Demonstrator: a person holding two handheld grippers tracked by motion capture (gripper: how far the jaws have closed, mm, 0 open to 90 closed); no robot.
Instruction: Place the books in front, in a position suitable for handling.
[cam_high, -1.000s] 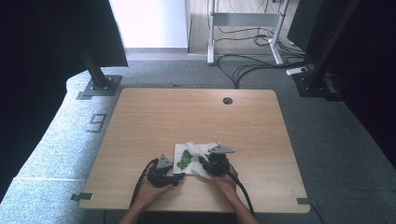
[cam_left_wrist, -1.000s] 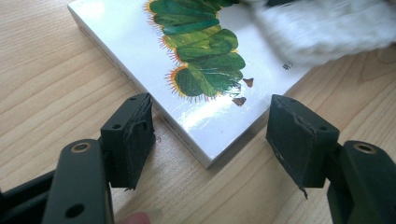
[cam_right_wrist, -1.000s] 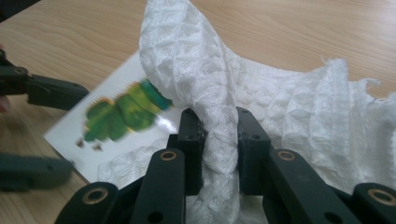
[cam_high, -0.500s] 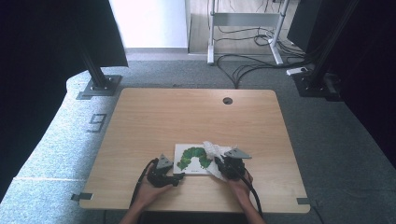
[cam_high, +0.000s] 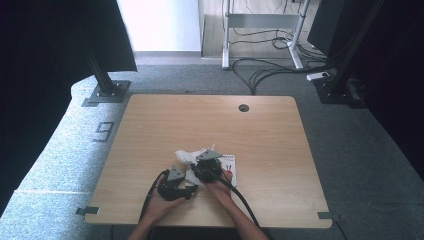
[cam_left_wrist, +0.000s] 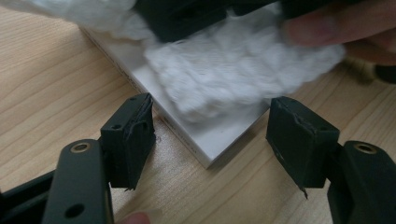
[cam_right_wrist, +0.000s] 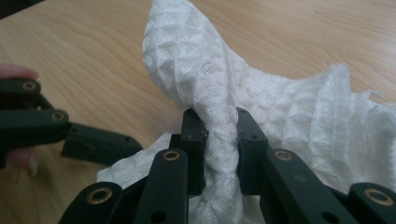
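My left gripper (cam_high: 189, 184), low and left of centre in the high view, stands open with its jaws either side of the near corner of the book (cam_left_wrist: 212, 140). In its own view that corner sits bottom centre between the pads, and neither pad touches it. That is the first risk, as I judge it: nothing pins the book, so the rubbing can push it across the table (cam_high: 150, 130) or swing the corner into a pad.

Just to the right, my right gripper (cam_high: 206, 165) is clamped on a bunched fold of the cloth (cam_right_wrist: 219, 135), which runs up the middle of its view between the jaws. The rest of the cloth lies loose over the book, in the lower centre of the high view. The pinch is narrow, so a hard sweep could pull the fold out, or the trailing edge could snag on the left gripper close by.

Half a second ago the green cover picture lay bare, with the right gripper out at the book's right edge. Now the cloth hides the green, the right gripper has swept left across it, and the left has not moved.
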